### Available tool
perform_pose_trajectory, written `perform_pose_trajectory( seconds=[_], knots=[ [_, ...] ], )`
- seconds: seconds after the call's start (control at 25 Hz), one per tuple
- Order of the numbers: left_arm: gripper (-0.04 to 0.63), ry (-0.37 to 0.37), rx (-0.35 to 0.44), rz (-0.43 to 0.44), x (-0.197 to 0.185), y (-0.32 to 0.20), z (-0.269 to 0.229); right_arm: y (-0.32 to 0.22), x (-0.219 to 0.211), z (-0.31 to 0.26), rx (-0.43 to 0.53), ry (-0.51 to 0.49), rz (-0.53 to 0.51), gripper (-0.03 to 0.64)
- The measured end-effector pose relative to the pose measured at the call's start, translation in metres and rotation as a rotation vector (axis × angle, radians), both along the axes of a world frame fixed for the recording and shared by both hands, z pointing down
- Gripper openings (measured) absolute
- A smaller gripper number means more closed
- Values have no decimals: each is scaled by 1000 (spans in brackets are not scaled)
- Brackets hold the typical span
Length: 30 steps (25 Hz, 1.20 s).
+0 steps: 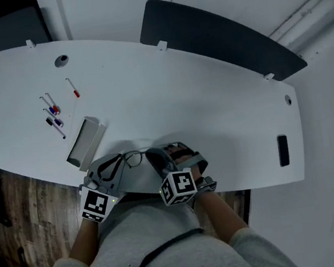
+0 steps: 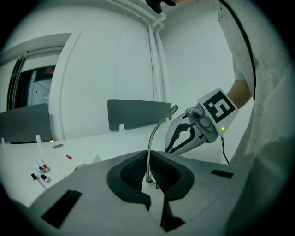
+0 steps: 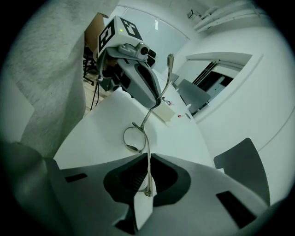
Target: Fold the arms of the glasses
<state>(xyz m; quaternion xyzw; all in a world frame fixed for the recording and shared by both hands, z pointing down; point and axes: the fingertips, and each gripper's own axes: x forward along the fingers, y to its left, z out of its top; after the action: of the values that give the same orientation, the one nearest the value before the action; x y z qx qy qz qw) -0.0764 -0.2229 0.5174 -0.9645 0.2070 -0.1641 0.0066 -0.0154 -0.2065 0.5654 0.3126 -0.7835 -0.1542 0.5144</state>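
Observation:
Thin metal-framed glasses (image 1: 134, 159) hang just above the white table's (image 1: 213, 110) near edge, held between both grippers. My left gripper (image 1: 120, 162) is shut on one temple arm (image 2: 152, 138), which passes between the pads (image 2: 133, 171) and curves up to a free tip. In the left gripper view the jaws (image 2: 150, 177) are closed tight around this arm. My right gripper (image 1: 158, 157) is shut on another thin bar of the glasses (image 3: 148, 161). A round lens rim (image 3: 133, 138) shows just beyond its jaws (image 3: 147, 184). The left gripper (image 3: 138, 83) appears opposite, and the right gripper (image 2: 193, 133) is seen from the left.
A white open case (image 1: 85, 141) lies left of the grippers. Several markers (image 1: 52, 113) and a red pen (image 1: 73, 88) lie further left. A dark chair back (image 1: 214, 37) stands behind the table. A black flat object (image 1: 283, 149) lies at the table's right end.

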Motion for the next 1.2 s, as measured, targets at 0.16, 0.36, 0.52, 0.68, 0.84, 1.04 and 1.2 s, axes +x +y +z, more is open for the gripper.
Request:
perform_pose_trajectory(
  seconds=[0.16, 0.36, 0.52, 0.68, 0.84, 1.04, 1.2],
  knots=[
    [31, 0, -3, 2, 0, 1, 0, -1, 0, 2, -7, 20, -9, 34],
    [31, -3, 0, 7, 0, 2, 1, -1, 0, 3, 3, 54, -34, 34],
    [31, -8, 0, 12, 0, 3, 1, 1, 0, 4, 6, 42, -26, 34],
    [31, -21, 1, 13, -3, 5, 4, 3, 0, 2, 36, 16, 6, 34],
    [31, -25, 0, 14, -4, 7, 3, 6, 3, -5, 65, -15, 31, 35],
    [31, -32, 2, 17, -4, 9, 3, 8, 14, -23, 88, -128, 115, 34],
    [31, -39, 6, 19, -3, 11, 2, 15, 39, -34, 26, -327, 263, 35]
  ],
)
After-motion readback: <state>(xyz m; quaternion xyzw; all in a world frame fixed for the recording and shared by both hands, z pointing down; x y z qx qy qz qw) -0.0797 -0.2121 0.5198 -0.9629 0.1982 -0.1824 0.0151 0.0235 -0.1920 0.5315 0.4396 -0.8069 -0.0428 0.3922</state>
